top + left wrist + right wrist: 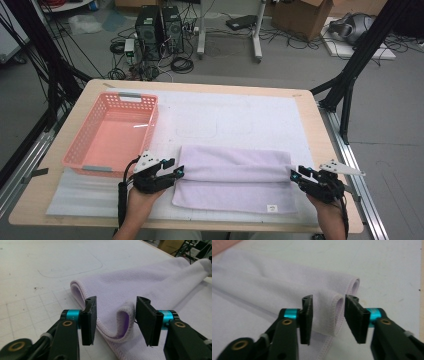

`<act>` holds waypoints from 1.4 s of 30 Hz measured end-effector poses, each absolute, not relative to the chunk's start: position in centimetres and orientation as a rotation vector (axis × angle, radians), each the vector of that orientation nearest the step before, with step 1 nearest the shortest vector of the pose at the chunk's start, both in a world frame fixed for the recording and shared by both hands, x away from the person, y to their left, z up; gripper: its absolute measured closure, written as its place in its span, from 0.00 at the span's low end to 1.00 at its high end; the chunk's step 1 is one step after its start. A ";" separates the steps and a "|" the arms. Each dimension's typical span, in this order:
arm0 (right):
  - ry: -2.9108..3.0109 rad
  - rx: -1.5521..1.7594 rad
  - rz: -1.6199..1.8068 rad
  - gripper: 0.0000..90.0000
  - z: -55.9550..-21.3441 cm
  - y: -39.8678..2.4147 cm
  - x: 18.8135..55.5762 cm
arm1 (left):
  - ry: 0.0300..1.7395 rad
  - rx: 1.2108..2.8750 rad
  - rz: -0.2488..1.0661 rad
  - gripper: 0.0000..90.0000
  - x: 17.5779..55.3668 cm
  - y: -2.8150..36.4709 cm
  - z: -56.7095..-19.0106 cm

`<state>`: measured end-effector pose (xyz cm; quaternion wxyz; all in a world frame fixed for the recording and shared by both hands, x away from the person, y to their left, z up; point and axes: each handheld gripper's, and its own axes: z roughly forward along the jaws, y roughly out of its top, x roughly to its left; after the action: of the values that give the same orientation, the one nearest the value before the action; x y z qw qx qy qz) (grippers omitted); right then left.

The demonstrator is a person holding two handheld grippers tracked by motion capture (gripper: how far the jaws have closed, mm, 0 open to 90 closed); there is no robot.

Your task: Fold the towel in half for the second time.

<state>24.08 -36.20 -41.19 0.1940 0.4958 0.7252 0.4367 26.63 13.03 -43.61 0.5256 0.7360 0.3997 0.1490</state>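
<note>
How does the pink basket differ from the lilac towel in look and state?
The pink basket is a stiff container with perforated walls standing up; the lilac towel is soft cloth, folded flat with rolled edges. The basket sits apart from both grippers, while the towel lies between the left gripper and right gripper. Both rest on the white mat.

**Lab room, cluttered floor behind wooden table**

Grey floor [300,65] covered in loose black cables [182,64]. Two black PC towers [160,32] stand behind the table. White stand legs [257,35] centre back. Cardboard box [300,17] top right. Black frame struts [360,55] on both sides. Light wooden table [320,125] carries a white mat [235,120]. Even, flat lighting.
</note>
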 end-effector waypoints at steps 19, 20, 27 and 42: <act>2.119 1.323 1.183 0.93 -41.6 -35.4 23.4 | 0.901 1.789 0.277 0.94 25.9 12.8 -43.7; 2.112 1.319 1.194 0.93 -41.6 -35.5 22.8 | 0.896 1.789 0.278 0.94 25.7 12.9 -43.7; 2.104 1.296 1.226 0.93 -41.6 -35.3 20.2 | 0.871 1.782 0.277 0.94 23.3 13.8 -43.8; 2.102 1.358 1.184 0.70 -41.5 -34.8 16.7 | 0.879 1.739 0.233 0.61 20.9 15.1 -43.7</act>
<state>16.70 -34.84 -41.52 0.1854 0.4819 0.7462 0.4202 20.86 15.07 -43.67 0.5560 0.7365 0.3724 0.0988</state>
